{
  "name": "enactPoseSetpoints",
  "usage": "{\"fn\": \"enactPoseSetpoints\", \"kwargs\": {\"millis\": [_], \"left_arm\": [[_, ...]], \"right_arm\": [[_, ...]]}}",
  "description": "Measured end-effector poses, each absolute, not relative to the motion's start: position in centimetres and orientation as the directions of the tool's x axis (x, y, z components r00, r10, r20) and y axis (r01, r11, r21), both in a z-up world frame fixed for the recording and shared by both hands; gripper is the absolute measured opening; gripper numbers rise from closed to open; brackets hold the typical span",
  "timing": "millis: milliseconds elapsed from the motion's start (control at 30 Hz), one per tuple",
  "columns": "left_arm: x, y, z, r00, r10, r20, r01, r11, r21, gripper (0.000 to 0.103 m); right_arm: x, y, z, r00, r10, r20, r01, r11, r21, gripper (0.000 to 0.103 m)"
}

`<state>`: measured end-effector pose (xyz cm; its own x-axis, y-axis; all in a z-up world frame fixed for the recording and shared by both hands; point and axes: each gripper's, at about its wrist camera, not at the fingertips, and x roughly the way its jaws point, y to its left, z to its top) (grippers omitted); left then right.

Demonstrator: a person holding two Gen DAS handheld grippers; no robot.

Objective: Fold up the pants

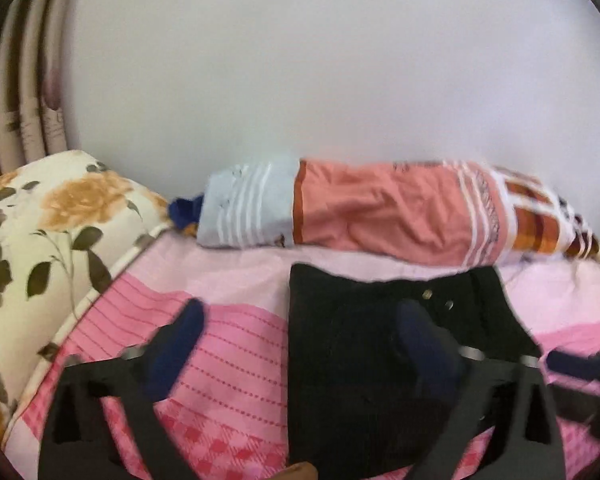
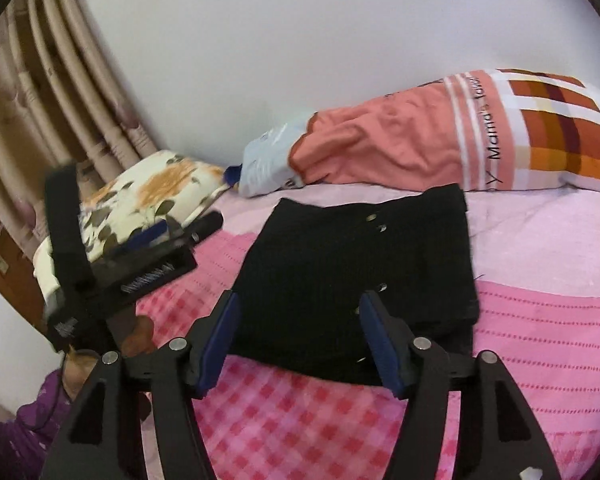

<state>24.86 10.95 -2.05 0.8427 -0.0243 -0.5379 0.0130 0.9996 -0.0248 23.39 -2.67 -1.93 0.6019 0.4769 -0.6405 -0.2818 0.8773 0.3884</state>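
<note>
1. Pants lie folded, black, on the pink bedsheet near its far edge, beside the bolster;
2. right gripper hovers spread above their near edge; left gripper gapes, one finger over them.

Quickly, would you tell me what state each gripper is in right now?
Left gripper: open, holding nothing, over the black pants.
Right gripper: open, holding nothing.
</note>
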Motion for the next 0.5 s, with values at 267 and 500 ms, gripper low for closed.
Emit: {"fn": "enactPoseSetpoints", "kwargs": {"millis": [267, 500], "left_arm": [[22.9, 12.7, -0.3, 0.825, -0.072, -0.561, 0.038, 0.997, -0.073, 0.101], [21.1, 14.4, -0.8, 0.857, -0.012, -0.515, -0.028, 0.997, -0.07, 0.101]], "right_arm": [[21.9, -1.6, -1.2, 0.599, 0.474, -0.646, -0.267, 0.878, 0.397, 0.062], [22.1, 0.1, -1.6, 0.578, 0.47, -0.667, -0.254, 0.88, 0.401, 0.068]]}}
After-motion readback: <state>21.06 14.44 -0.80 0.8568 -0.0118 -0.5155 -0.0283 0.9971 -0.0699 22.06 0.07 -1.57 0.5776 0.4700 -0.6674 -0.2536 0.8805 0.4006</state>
